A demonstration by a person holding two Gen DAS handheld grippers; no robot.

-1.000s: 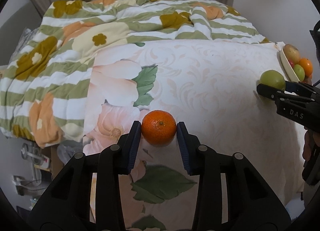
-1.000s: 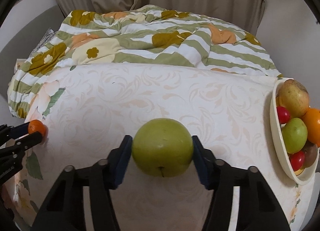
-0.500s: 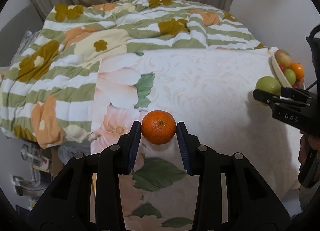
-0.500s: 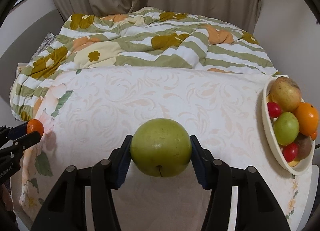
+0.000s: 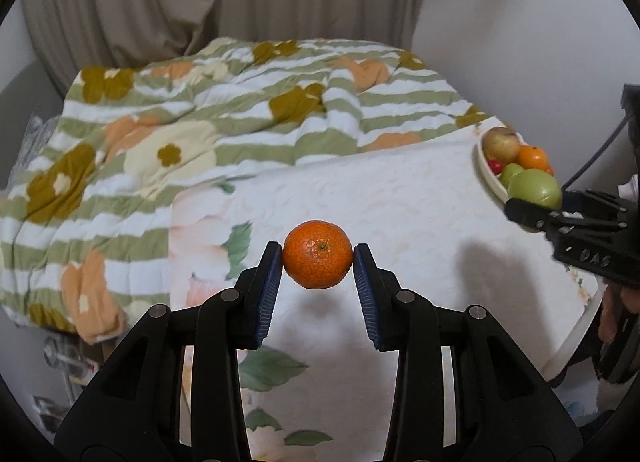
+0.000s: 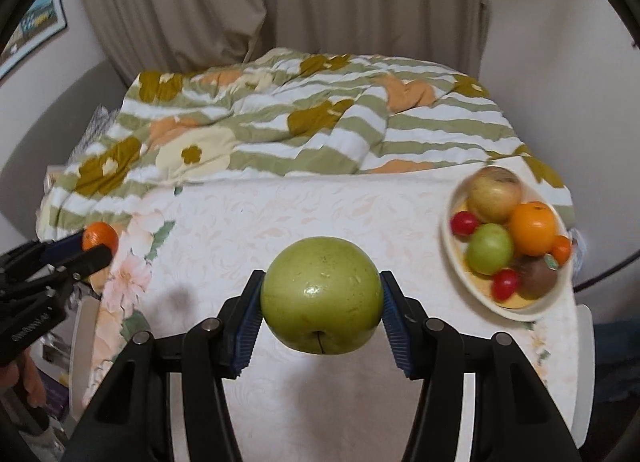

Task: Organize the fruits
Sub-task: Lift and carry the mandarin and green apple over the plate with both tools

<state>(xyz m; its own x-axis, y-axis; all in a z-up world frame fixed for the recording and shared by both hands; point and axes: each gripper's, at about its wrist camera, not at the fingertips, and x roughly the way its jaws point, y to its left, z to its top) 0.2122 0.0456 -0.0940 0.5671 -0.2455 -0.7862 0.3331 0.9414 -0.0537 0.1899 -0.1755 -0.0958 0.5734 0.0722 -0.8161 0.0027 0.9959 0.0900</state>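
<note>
My left gripper (image 5: pixel 318 260) is shut on a small orange mandarin (image 5: pixel 318 254), held in the air above the flowered table cloth (image 5: pixel 400 197). My right gripper (image 6: pixel 322 298) is shut on a large green apple (image 6: pixel 320 294), also lifted off the table. In the right wrist view the left gripper (image 6: pixel 96 248) with the mandarin (image 6: pixel 100 234) shows at the far left. In the left wrist view the right gripper (image 5: pixel 532 201) with the apple (image 5: pixel 534 187) shows at the far right, in front of the fruit bowl (image 5: pixel 486 171).
A cream bowl (image 6: pixel 456 262) at the table's right side holds several fruits: a yellowish apple (image 6: pixel 494 193), an orange (image 6: pixel 534 227), a green apple (image 6: pixel 490 248), red tomatoes and a kiwi. A striped flowered quilt (image 6: pixel 300 125) lies behind the table, with curtains beyond.
Both grippers have risen with their fruits, so the table and bowl look lower and farther. Each grip is unchanged.
</note>
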